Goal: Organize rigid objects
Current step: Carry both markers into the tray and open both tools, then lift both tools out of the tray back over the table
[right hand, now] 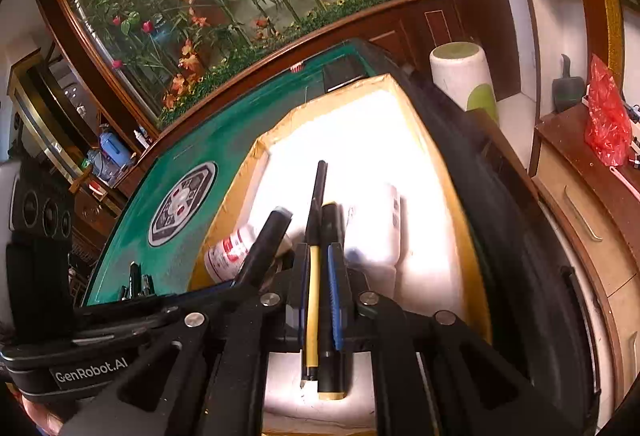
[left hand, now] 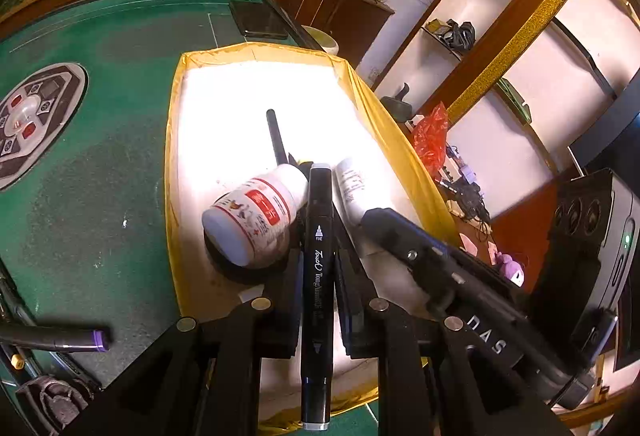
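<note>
Both grippers hang over the yellow-rimmed box (left hand: 176, 140): the left gripper (left hand: 318, 236) is clamped on a black marker (left hand: 318, 276), the right gripper (right hand: 320, 256) on two pens (right hand: 320, 276). Lower each close to the white floor, clear of the bottle (left hand: 256, 216), before letting go.

The left gripper (left hand: 319, 268) points forward and slightly down, its two black fingers (left hand: 282, 292) drawn in close and parallel, clamped on a black marker (left hand: 318, 276) that runs lengthwise between them. The right gripper (right hand: 319, 276) reaches in beside it, crossing the left wrist view from the right, its blue-padded fingers (right hand: 335, 296) pressed together on a yellow-barrelled pen (right hand: 313, 300) and a black pen (right hand: 329, 300) held side by side.
</note>
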A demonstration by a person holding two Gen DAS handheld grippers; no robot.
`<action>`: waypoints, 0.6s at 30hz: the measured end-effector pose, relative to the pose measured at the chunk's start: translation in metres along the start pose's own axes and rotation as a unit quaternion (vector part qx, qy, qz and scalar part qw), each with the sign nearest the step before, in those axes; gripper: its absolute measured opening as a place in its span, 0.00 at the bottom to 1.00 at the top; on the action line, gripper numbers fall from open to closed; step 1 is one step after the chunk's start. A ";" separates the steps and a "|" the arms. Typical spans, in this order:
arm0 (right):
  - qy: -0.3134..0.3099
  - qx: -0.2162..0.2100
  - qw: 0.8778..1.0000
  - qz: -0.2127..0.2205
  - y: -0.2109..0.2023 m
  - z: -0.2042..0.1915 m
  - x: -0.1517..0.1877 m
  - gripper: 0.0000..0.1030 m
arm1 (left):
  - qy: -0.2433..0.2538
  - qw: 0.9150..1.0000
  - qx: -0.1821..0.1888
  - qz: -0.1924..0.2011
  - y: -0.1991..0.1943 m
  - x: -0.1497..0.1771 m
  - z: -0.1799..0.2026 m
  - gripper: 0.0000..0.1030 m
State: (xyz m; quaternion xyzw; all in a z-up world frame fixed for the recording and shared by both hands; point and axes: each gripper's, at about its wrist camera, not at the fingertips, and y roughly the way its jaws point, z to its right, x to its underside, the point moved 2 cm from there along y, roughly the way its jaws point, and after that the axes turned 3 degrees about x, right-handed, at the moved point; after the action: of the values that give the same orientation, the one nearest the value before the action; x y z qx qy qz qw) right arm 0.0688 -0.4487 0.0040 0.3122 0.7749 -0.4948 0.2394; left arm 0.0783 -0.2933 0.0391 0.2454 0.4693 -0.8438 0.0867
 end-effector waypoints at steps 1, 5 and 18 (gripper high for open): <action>-0.003 0.002 1.000 0.002 -0.001 -0.001 0.001 0.09 | -0.001 1.000 0.002 0.001 0.001 -0.001 0.001 0.14; -0.003 0.005 1.000 0.011 -0.010 -0.001 0.003 0.09 | -0.004 1.000 0.014 0.001 0.000 0.002 0.000 0.24; -0.029 -0.013 0.999 0.036 -0.037 -0.040 0.009 0.25 | 0.017 0.997 0.013 0.069 -0.080 0.032 -0.016 0.44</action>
State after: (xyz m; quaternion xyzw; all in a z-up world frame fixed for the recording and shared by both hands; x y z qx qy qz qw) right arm 0.0340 -0.4218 0.0364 0.3220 0.7623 -0.4846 0.2835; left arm 0.0259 -0.2332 0.0762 0.2931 0.4416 -0.8374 0.1336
